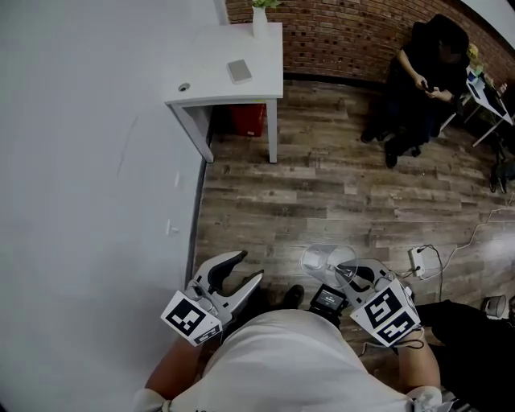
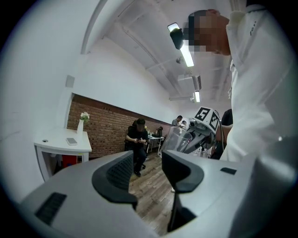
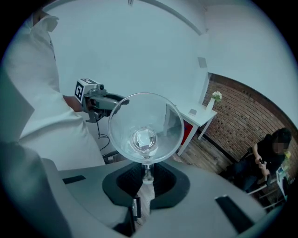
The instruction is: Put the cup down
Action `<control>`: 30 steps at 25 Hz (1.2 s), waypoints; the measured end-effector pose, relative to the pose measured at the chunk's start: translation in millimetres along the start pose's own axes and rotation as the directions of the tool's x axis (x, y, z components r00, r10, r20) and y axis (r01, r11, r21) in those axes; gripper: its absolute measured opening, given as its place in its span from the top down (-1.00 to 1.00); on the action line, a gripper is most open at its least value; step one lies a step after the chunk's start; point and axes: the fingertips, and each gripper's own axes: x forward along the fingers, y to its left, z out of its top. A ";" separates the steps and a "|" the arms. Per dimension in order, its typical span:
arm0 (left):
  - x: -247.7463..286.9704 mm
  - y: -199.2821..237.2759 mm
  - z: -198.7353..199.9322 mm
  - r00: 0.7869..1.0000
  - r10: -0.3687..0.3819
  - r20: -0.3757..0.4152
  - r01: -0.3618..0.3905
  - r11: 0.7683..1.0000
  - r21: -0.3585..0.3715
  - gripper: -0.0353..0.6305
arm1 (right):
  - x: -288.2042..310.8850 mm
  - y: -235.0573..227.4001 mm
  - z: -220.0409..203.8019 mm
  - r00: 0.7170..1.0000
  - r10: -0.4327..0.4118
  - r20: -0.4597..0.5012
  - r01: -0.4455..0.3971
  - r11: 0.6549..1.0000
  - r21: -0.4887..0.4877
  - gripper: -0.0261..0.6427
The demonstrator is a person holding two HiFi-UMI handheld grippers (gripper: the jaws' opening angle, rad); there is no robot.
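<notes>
The cup is a clear stemmed glass (image 3: 145,128), lying tilted with its open bowl turned away from me. My right gripper (image 3: 147,179) is shut on its thin stem, just under the bowl. In the head view the glass (image 1: 323,259) shows over the wooden floor, in front of the right gripper (image 1: 348,275). My left gripper (image 1: 249,266) hangs to the left of it, apart from the glass, and stands open with nothing between its fingers (image 2: 120,173). From the left gripper view the glass (image 2: 176,138) is off to the right, past my white shirt.
A white table (image 1: 233,84) stands against the white wall (image 1: 80,201) at the far left, bearing a small vase (image 1: 260,20) and a flat device (image 1: 240,71). A red bin (image 1: 248,119) sits under it. A seated person (image 1: 422,80) is at the back right. A power strip (image 1: 418,259) lies on the floor.
</notes>
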 end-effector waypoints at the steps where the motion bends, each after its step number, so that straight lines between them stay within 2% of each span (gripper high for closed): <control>1: -1.6 2.0 1.1 1.000 -0.001 0.002 0.001 1.000 -0.002 0.35 | 0.9 0.3 1.6 1.000 -0.002 -0.003 0.002 1.000 0.001 0.83; 11: -30.9 35.6 -6.1 1.000 -0.002 -0.012 0.002 1.000 -0.031 0.35 | 25.5 13.1 30.1 0.999 -0.018 -0.036 0.017 1.000 -0.006 0.83; 30: -84.5 109.6 -16.8 1.000 -0.028 0.004 0.028 0.998 -0.049 0.35 | 85.4 52.6 110.9 0.999 0.018 -0.033 -0.017 1.000 0.013 0.84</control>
